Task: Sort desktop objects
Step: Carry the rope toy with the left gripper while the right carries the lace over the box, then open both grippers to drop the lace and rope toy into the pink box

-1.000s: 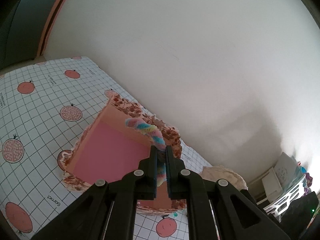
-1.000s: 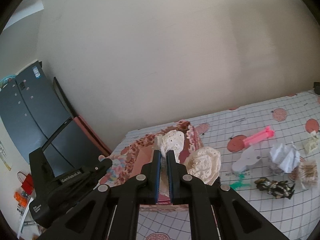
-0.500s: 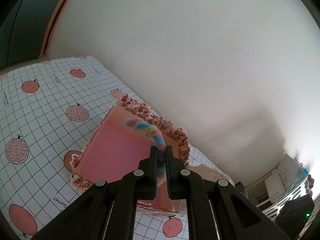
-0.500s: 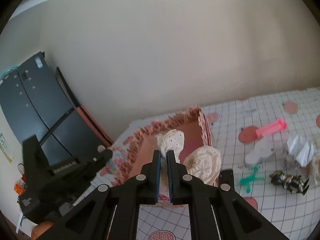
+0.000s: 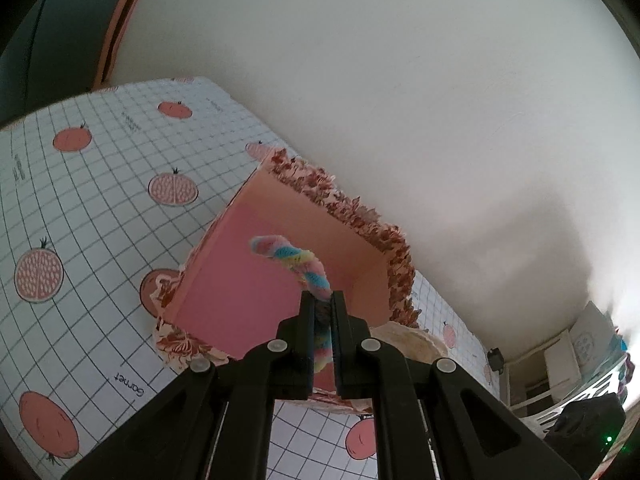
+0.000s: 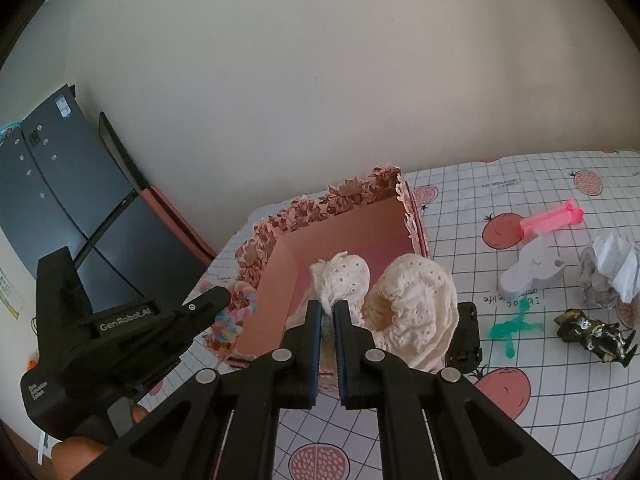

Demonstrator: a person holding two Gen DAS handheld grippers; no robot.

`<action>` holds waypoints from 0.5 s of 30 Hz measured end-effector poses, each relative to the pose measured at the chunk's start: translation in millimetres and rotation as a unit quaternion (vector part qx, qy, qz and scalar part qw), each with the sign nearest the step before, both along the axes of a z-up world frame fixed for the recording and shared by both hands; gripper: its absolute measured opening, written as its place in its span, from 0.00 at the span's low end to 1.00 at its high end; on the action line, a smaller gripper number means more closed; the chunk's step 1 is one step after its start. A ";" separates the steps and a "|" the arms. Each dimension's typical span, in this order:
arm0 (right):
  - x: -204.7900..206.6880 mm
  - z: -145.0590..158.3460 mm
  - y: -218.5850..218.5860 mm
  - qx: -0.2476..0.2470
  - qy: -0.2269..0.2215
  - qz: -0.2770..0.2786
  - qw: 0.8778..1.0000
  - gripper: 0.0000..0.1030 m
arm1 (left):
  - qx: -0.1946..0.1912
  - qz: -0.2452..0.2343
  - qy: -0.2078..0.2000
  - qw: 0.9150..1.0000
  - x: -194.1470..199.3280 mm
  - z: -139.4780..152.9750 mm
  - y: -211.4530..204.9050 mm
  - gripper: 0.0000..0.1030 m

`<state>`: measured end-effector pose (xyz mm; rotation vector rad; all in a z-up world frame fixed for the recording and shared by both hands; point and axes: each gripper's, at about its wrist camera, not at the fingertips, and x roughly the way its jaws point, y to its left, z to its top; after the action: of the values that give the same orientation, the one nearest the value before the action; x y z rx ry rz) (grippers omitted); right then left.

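Both grippers now lower over pink box (image 6: 352,236): left gripper (image 5: 323,308) clamps rainbow cord (image 5: 296,258); right gripper (image 6: 327,312) clamps lace cloth (image 6: 342,278).

We see the pink box (image 6: 344,228) with floral trim open on the worktop, against the wall. A pastel rainbow twisted rope (image 5: 298,262) sticks up between the left fingers, over the box interior. A cream lace cloth (image 6: 344,280) hangs between the right fingers; a second lace bundle (image 6: 416,304) sits at the box's right edge.
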<state>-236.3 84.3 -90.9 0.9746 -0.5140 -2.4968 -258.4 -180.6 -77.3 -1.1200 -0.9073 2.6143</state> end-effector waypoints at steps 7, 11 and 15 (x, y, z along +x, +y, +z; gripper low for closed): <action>-6.0 -6.9 -3.8 0.000 -0.006 0.000 1.000 0.07 | 0.003 0.000 -0.024 1.000 -1.5 -10.1 -0.7 0.07; -5.0 -4.9 -5.0 -0.006 0.001 0.003 1.000 0.10 | 0.004 -0.003 -0.038 0.999 -3.4 -14.6 0.0 0.07; -5.4 -6.3 -6.6 -0.006 -0.003 0.002 1.000 0.10 | 0.008 -0.006 -0.049 0.999 -4.8 -18.4 0.8 0.07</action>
<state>-241.7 77.7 -97.3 0.9776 -0.5273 -2.4853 -263.2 -179.9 -95.7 -1.2546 -0.9346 2.5581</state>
